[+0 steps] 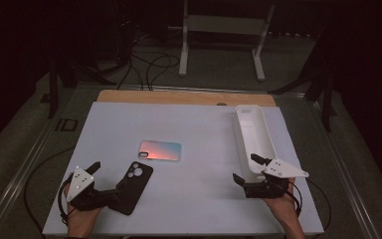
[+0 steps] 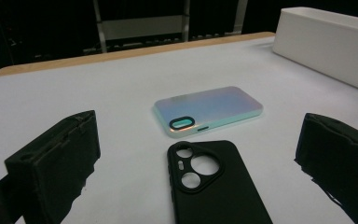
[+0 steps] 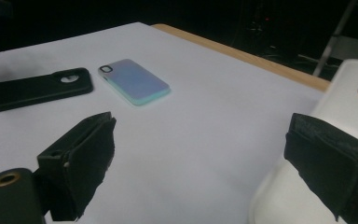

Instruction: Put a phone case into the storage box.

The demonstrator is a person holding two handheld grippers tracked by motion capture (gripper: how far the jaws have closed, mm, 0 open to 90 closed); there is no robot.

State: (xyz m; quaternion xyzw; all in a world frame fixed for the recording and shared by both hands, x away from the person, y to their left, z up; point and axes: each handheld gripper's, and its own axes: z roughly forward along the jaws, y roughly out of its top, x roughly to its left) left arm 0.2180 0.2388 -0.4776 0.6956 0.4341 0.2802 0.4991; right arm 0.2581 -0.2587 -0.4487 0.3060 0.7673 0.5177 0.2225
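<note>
Item: left gripper (image 1: 108, 178), jaws spread wide and holding nothing, stood at the near left of the white table (image 1: 199, 124), with the black phone case (image 1: 133, 186) lying flat between its jaws, camera cut-outs facing up. Item: iridescent phone case (image 1: 160, 150) lay flat near the table's middle, just beyond the black one and apart from it. Item: right gripper (image 1: 247, 169), jaws likewise wide apart and empty, sat at the near end of the long white tray (image 1: 252, 130) along the right side.
</note>
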